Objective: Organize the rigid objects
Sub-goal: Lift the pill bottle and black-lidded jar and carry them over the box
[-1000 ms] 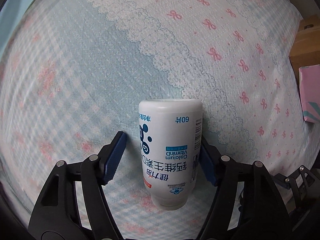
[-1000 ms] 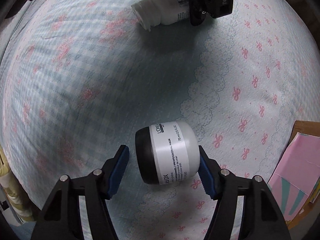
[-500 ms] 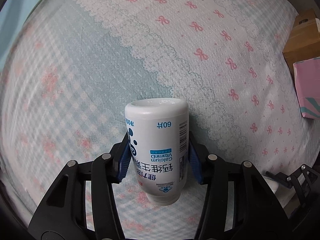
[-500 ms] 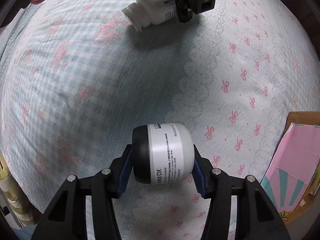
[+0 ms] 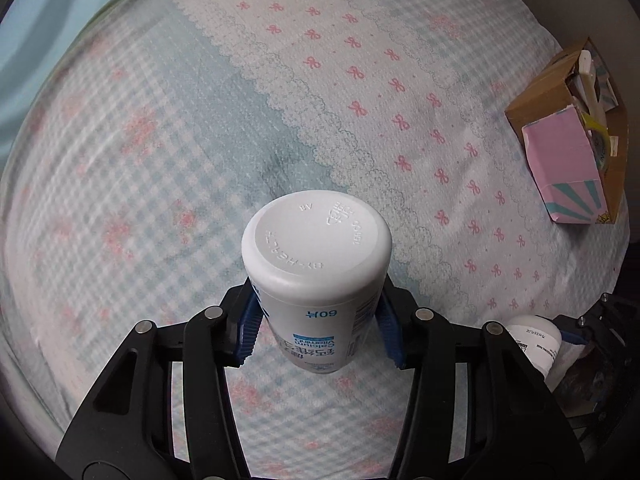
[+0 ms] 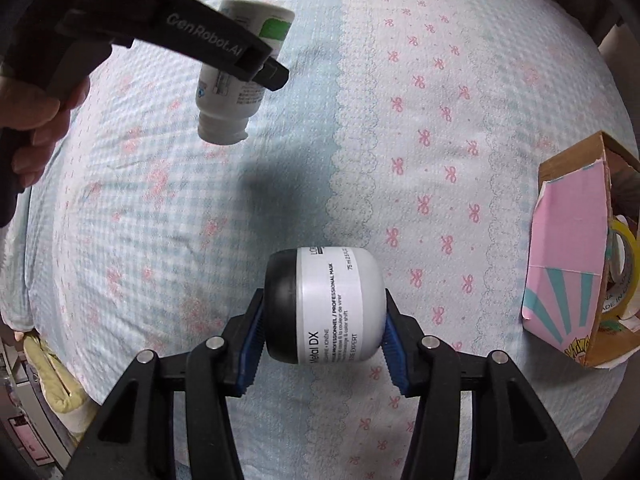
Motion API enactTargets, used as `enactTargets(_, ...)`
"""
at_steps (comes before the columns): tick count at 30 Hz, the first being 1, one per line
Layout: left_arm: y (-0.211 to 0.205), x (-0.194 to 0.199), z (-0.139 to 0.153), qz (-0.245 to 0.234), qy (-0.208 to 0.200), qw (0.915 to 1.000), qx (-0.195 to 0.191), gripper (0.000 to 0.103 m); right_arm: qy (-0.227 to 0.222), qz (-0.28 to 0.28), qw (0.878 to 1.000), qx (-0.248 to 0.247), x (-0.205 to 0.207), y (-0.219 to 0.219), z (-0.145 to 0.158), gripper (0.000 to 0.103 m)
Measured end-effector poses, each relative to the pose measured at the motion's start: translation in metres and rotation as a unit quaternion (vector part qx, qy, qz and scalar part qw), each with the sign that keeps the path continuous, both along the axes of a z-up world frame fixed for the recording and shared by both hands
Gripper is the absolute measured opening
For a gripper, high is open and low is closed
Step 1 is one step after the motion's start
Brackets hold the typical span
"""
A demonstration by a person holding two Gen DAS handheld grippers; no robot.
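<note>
So the left gripper point(image 5: 318, 328) has its blue-padded fingers point(image 5: 249, 330) clamped on both sides of a white plastic supplement bottle with blue lettering point(image 5: 316, 264). The bottle is upside down between the fingers, with its flat embossed base pointing up toward the camera and its cap end hanging below finger level, clear of the bed. In the right wrist view the same bottle point(image 6: 236, 76) shows up ahead and to the left of the right fingers, tilted with the cap pointing down, and the person's hand point(image 6: 38, 120) is wrapped around the gripper handle.

The right gripper point(image 6: 322, 334) is doing pretty much the same thing: its blue fingers point(image 6: 394, 350) are squeezed onto a squat white jar with a black lid and a printed label point(image 6: 324, 304). The jar lies on its side between the fingers, lid toward the left finger and white bottom toward the right one, held up off the bed. It's also just visible at the lower right edge of the left wrist view point(image 5: 534, 342).

Under everything is the bed's blue-and-white gingham quilt with pink bows and lace-print stripes point(image 6: 420, 120). Off to the right of both pairs of fingers sits a brown cardboard box with a pink and teal printed flap point(image 6: 568, 252), and there's a roll of yellowish tape point(image 6: 622, 268) inside it. The box is well apart from both held things.
</note>
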State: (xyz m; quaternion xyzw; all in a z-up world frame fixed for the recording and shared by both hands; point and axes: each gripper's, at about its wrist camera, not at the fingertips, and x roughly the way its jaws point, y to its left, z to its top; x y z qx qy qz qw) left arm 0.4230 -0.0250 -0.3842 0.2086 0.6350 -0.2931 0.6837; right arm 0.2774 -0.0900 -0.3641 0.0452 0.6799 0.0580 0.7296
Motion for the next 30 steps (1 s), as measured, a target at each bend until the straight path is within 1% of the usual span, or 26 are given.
enactTargets(7,0.024,-0.018,0.044,0.019,0.007,0.9992,-0.035,0.046,-0.032,-0.050,0.998,0.013,-0.016,-0.018,0.056,0.048)
enactTargets(11,0.019,-0.035,0.076,0.028,0.011,0.9979,-0.057,0.046,-0.049,-0.078,0.996,0.015,-0.030,-0.036,0.088,0.048)
enactTargets(13,0.011,-0.046,0.093,0.024,0.008,0.9975,-0.067,0.046,-0.055,-0.094,0.994,0.021,-0.038,-0.049,0.103,0.048)
enactTargets(18,-0.017,-0.071,0.134,0.009,-0.008,0.9964,-0.084,0.046,-0.075,-0.119,0.990,0.017,-0.055,-0.090,0.140,0.047)
enactTargets(22,-0.046,-0.087,0.159,0.013,-0.014,0.9951,-0.097,0.046,-0.090,-0.133,0.987,0.007,-0.066,-0.135,0.167,0.046)
enactTargets(27,-0.088,-0.101,0.177,0.039,-0.015,0.9923,-0.116,0.046,-0.096,-0.143,0.985,0.005,-0.075,-0.197,0.184,0.046)
enactTargets(30,-0.121,-0.107,0.180,0.048,-0.008,0.9905,-0.129,0.046,-0.095,-0.145,0.985,-0.003,-0.077,-0.234,0.190,0.046)
